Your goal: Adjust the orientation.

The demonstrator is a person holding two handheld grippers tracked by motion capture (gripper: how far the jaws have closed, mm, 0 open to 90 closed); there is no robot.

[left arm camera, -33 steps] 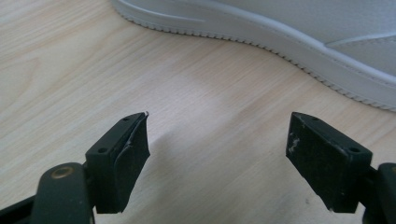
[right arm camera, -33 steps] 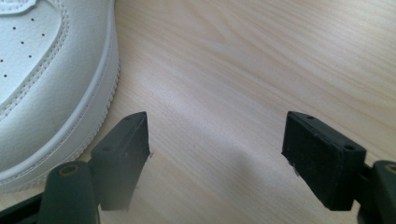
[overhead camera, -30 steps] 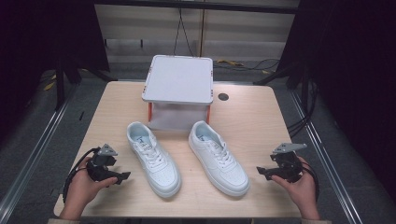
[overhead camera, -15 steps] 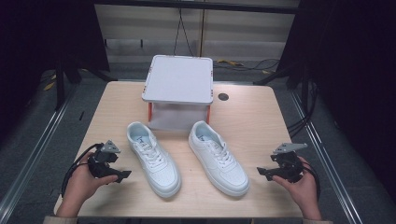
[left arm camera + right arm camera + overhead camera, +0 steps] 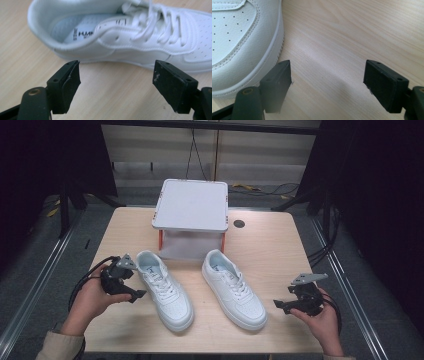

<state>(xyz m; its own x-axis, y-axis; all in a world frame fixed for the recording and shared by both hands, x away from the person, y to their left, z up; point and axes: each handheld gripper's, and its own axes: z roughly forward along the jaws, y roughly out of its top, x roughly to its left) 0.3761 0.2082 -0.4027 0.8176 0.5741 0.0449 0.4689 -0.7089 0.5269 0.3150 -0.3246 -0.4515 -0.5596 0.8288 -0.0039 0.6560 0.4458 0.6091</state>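
Two white lace-up sneakers lie side by side on the wooden table point(image 5: 270, 245), toes toward the person: the left sneaker point(image 5: 165, 289) point(image 5: 130, 32) and the right sneaker point(image 5: 233, 288) point(image 5: 239, 42). My left gripper point(image 5: 137, 295) point(image 5: 116, 85) is held just left of the left sneaker, jaws wide apart and empty, facing its side near the heel. Close to the right sneaker's toe, on its right, my right gripper point(image 5: 279, 305) point(image 5: 327, 87) stands open over bare wood with nothing between its jaws.
A white box with a flat lid and red corner posts point(image 5: 191, 217) stands at the back middle, just behind the sneakers' heels. A small dark round spot point(image 5: 239, 224) marks the table right of it. Dark floor and cables surround the table.
My left gripper has moved forward and right, closer to the left sneaker's side. The right gripper has barely shifted.
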